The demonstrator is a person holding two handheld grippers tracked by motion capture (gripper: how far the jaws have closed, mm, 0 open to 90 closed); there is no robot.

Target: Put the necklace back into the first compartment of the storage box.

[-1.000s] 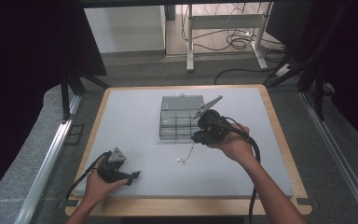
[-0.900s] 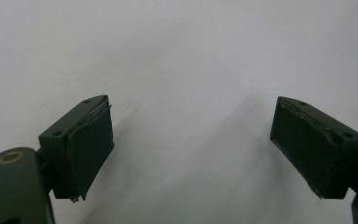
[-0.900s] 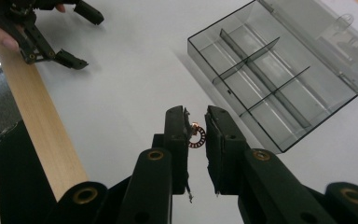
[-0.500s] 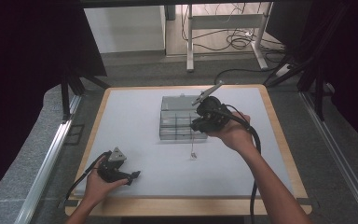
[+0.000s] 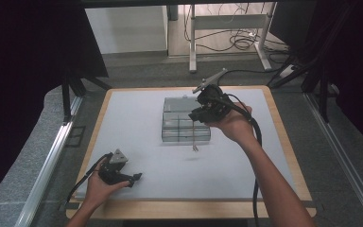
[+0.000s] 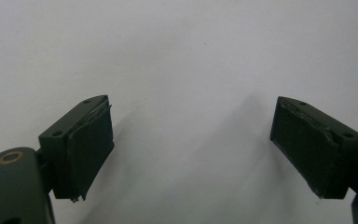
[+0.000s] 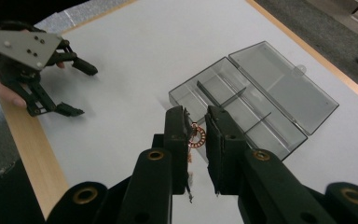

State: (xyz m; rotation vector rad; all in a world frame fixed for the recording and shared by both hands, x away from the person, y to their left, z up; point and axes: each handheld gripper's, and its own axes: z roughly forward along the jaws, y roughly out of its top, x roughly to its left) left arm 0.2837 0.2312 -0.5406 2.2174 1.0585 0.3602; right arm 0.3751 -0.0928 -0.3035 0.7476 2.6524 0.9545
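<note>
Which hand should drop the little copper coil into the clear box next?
Right. The right gripper already pinches the copper coil between its fingers, close above the open compartment box. The left gripper rests open and empty near the table's front edge, far from the box.

We see the table evenly and softly lit from above, while the curtained surroundings to either side fall into near black. Shadows on it are faint and diffuse: a small smudge in the high view, two pale streaks behind the pads in the left gripper view. That view looks dim and greyish, slightly soft. The high view is mildly grainy, without glare.
</note>
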